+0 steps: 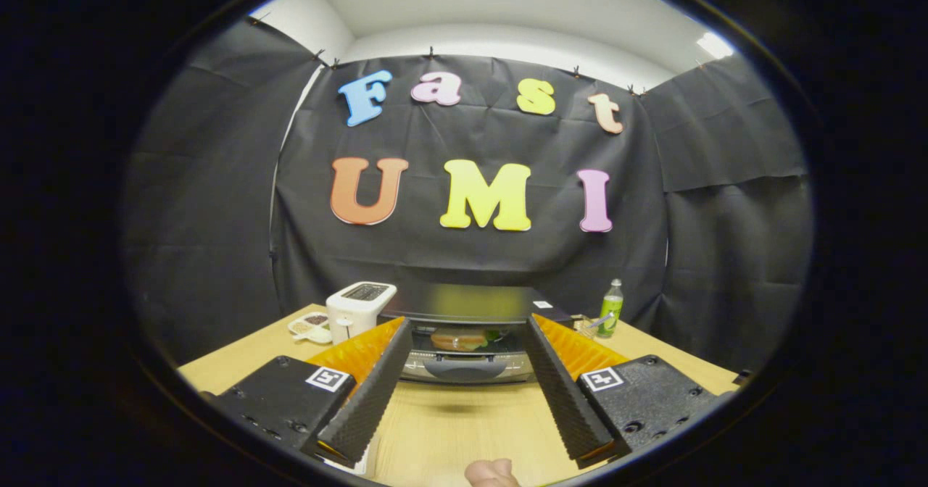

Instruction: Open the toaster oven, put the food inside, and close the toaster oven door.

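The toaster oven (464,304) stands on the wooden table (449,429), just beyond my fingertips and centred between them. Its dark top faces me. Food that looks like a sandwich (460,339) sits inside its chamber. Below the food lies the door's dark handle (464,368) on a silver strip; the door appears folded down toward me, though I cannot tell for sure. My gripper (466,320) is open wide, with nothing between its fingers, and it hovers above the table short of the oven.
A white slot toaster (360,306) stands left of the oven, with a small divided dish (310,324) beside it. A green bottle (611,306) and a small holder (584,325) stand to the oven's right. Part of a hand (490,474) shows beneath the gripper.
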Demonstrator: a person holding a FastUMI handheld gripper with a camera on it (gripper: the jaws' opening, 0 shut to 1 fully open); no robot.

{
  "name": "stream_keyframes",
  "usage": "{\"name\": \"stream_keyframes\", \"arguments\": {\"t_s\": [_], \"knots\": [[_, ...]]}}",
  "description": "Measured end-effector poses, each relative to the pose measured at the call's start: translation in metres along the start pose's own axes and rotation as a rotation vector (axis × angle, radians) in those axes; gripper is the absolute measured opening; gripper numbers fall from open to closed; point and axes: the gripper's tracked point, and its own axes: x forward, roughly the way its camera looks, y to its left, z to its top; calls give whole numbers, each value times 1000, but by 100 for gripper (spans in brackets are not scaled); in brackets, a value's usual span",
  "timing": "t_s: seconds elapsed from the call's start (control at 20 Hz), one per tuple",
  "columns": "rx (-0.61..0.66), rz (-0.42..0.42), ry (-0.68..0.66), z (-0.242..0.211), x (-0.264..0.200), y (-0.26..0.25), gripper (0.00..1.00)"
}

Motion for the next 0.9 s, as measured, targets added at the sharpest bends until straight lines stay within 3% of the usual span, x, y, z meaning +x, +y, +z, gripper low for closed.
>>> {"name": "stream_keyframes", "arguments": {"t_s": [0.4, 0.9], "knots": [[-5, -25, -96, 64, -51, -12, 100], [-5, -70, -121, 100, -91, -20, 100]]}}
